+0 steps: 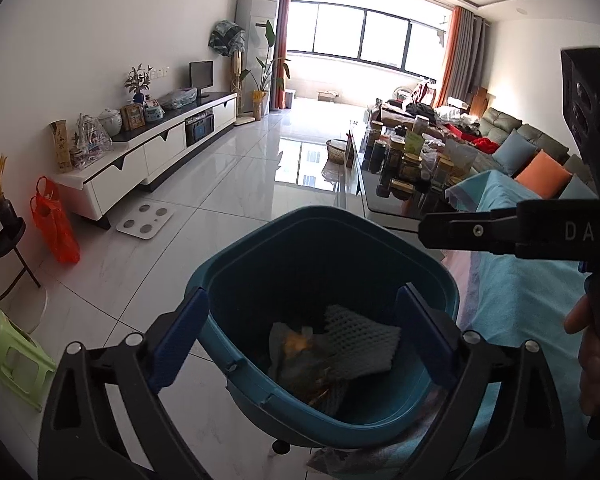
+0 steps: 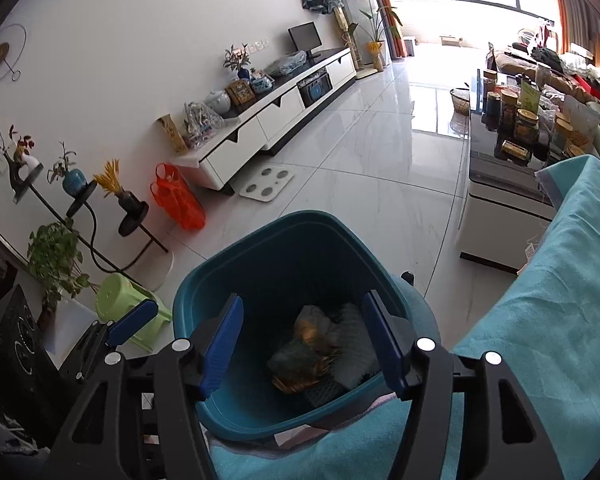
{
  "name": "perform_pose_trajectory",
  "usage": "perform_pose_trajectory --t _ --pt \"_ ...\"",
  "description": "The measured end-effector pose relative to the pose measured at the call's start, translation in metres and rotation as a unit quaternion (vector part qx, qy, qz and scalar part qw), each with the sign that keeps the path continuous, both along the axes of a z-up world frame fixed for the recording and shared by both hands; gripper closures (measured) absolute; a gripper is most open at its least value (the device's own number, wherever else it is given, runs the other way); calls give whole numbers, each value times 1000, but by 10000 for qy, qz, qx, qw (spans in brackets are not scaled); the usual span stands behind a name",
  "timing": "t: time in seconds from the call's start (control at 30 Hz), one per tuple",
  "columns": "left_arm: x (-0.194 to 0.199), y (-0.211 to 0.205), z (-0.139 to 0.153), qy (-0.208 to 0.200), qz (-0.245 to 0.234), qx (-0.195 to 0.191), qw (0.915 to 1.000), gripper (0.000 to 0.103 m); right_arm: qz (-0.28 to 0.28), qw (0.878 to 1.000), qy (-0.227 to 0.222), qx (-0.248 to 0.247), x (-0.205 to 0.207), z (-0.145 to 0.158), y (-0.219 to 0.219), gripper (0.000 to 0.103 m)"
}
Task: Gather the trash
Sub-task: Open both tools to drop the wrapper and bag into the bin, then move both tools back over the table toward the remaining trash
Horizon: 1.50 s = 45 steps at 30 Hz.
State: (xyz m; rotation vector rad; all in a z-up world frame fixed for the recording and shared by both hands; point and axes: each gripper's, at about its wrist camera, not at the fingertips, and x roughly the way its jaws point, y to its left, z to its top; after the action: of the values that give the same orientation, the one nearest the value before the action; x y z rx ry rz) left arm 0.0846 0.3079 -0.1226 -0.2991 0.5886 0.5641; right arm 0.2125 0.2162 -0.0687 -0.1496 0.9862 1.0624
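A teal trash bin (image 1: 312, 216) stands on the tiled floor against a teal cloth; the right wrist view looks down into the same trash bin (image 2: 260, 232). In it lie a white foam net (image 1: 360, 340) and a crumpled grey and orange wrapper (image 1: 300, 348), seen again as foam net (image 2: 356, 344) and wrapper (image 2: 308, 344). My left gripper (image 1: 302, 336) hangs over the bin, open wide, nothing between its blue pads. My right gripper (image 2: 304, 344) is also open and empty above the bin. Its black fingers (image 1: 460, 230) reach in from the right in the left wrist view.
A teal cloth (image 2: 540, 300) covers the surface to the right of the bin. A green stool (image 2: 128, 296), an orange bag (image 2: 178, 204) and a white scale (image 2: 266, 182) lie on the floor at left. A low table (image 1: 400, 168) crowded with jars stands beyond.
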Motion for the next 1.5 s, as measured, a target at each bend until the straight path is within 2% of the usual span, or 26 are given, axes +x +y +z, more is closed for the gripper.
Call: perform_pose_trajectory --t 0.17,0.33,0.4,0.5,0.77,1.03,1.3,1.5 --pt "-11 -1 14 -205 86 -21 9998 6 -132 9996 -66 254 -2 12 -17 34" --pt "-24 -6 33 -423 205 2 9989 6 -331 9976 -285 538 -7 27 -44 18" --pt "-27 -9 40 -464 229 26 9987 6 -409 9965 -359 633 -10 32 -54 16" --pt "-34 -14 48 -524 270 75 9982 6 -520 9949 -447 744 -12 37 -68 7" --pt "-52 -45 81 -829 195 192 9962 6 -839 9897 -759 875 -20 50 -108 7" --pt "-55 -109 125 -1240 -357 523 9903 5 -1482 9738 -1382 1031 -35 71 -175 7" --pt "-43 -166 140 -1377 -919 498 9849 5 -2109 9558 -1785 1006 -52 78 -247 7" --pt "-39 -210 141 -1415 -1388 482 9790 5 -2511 9406 -2123 842 -74 78 -284 7"
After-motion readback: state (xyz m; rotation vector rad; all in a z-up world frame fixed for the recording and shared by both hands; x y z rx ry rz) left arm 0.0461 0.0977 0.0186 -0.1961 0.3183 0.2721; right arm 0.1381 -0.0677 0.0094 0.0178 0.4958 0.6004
